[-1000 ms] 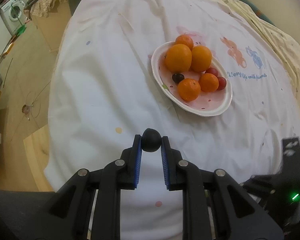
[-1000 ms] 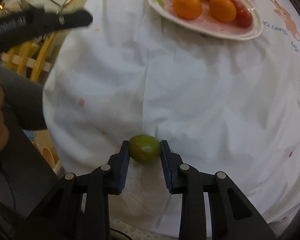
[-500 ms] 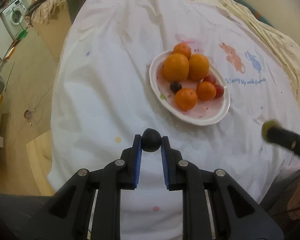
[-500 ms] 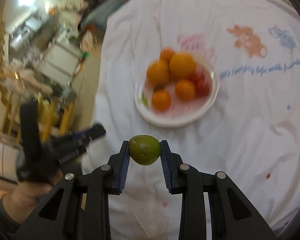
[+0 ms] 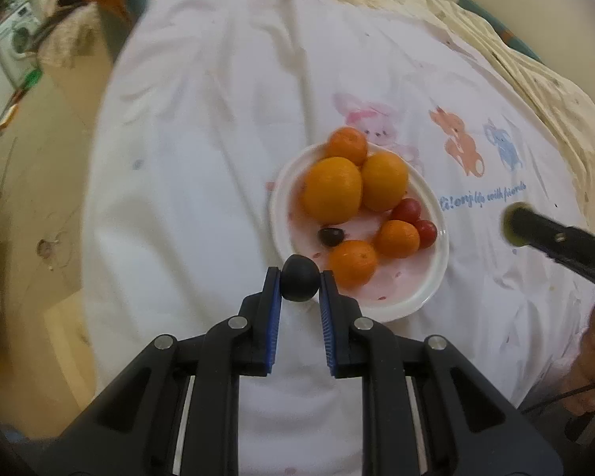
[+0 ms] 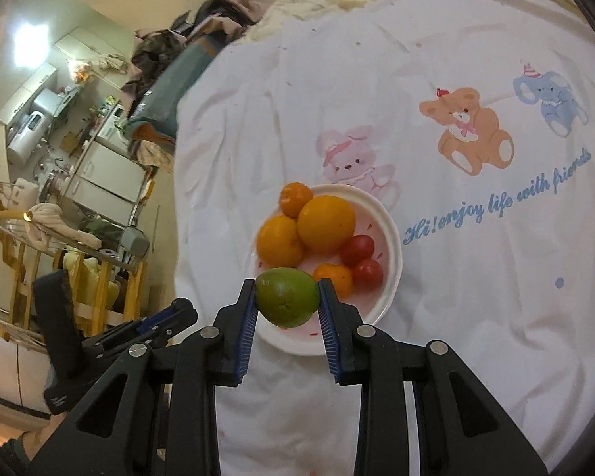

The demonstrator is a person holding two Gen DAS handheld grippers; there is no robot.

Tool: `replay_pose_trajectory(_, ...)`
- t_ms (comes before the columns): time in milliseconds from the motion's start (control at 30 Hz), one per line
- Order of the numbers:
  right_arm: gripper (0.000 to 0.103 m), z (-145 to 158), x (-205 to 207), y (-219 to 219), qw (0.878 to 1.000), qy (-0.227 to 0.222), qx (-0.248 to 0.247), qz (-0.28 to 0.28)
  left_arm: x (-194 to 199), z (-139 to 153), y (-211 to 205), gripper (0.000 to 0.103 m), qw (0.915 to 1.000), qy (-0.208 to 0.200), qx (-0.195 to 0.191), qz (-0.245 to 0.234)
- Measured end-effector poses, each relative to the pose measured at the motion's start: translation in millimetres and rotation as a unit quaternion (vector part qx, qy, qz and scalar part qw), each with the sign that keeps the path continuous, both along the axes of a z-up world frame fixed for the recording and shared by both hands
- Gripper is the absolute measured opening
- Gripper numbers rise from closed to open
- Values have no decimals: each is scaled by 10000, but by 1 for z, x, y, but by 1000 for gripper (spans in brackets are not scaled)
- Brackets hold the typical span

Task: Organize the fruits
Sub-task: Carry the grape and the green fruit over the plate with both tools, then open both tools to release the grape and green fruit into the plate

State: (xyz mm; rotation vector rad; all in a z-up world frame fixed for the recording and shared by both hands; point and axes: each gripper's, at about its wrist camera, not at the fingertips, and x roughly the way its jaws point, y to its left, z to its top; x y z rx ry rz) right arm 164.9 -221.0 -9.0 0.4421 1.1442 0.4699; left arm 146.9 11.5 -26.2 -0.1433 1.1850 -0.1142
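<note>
- Currently, the left claw (image 5: 299, 283) is clamping a dark round fruit (image 5: 300, 277) just beside the plate (image 5: 416, 301).
- Likewise, the right claw (image 6: 286, 297) is gripping a green fruit (image 6: 286, 296) by its sides, near the plate; probably light, firm, smooth-skinned.

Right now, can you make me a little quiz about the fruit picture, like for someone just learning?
1. True or false: the right gripper is shut on a green fruit.
2. What does the left gripper hold? A) an orange B) a dark round fruit C) nothing
3. Fill in: the two small red fruits lie on the white ____.

Key: 1 true; 2 B; 3 plate.
</note>
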Motion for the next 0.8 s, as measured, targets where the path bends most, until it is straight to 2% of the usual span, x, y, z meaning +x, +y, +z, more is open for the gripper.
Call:
replay_pose_trajectory(133, 32, -24, 6, 6, 9997, 238, 60, 56, 17, -18, -11, 16, 9999, 148, -41, -74)
replay_pose_trajectory(467, 32, -72, 9, 21, 9967, 747, -75, 303, 35, -48, -14, 16, 9991, 369, -134, 178)
replay_pose_trajectory(800, 34, -88, 6, 27, 9948, 878, -241, 462, 38, -57, -16, 16, 9989, 406, -109, 210)
